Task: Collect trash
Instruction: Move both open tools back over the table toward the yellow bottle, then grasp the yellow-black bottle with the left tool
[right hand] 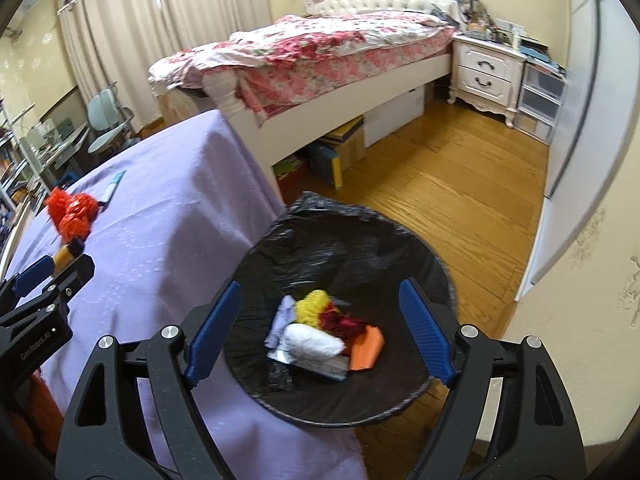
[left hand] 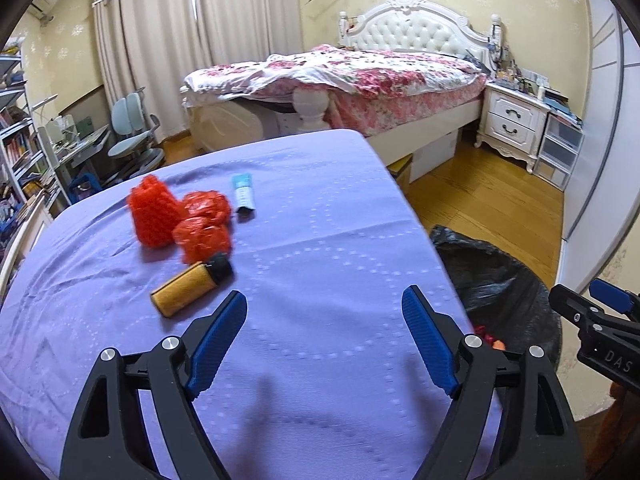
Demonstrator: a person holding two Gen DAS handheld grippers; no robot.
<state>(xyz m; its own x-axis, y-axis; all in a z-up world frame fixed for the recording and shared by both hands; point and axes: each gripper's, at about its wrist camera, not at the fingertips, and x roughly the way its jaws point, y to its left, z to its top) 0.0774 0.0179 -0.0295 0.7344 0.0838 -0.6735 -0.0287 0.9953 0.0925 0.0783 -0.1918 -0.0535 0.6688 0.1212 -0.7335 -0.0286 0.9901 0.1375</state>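
Observation:
On the purple-clothed table lie a red net pouch, two crumpled red bags, a light-blue tube and a yellow bottle with a black cap. My left gripper is open and empty above the table, just right of the bottle. My right gripper is open and empty above the black-lined bin, which holds white, yellow, red and orange scraps. The red trash also shows in the right wrist view.
The bin stands on the wood floor against the table's right edge. A bed with a floral cover lies beyond, with a white nightstand to its right. Shelves and a desk chair stand at the left.

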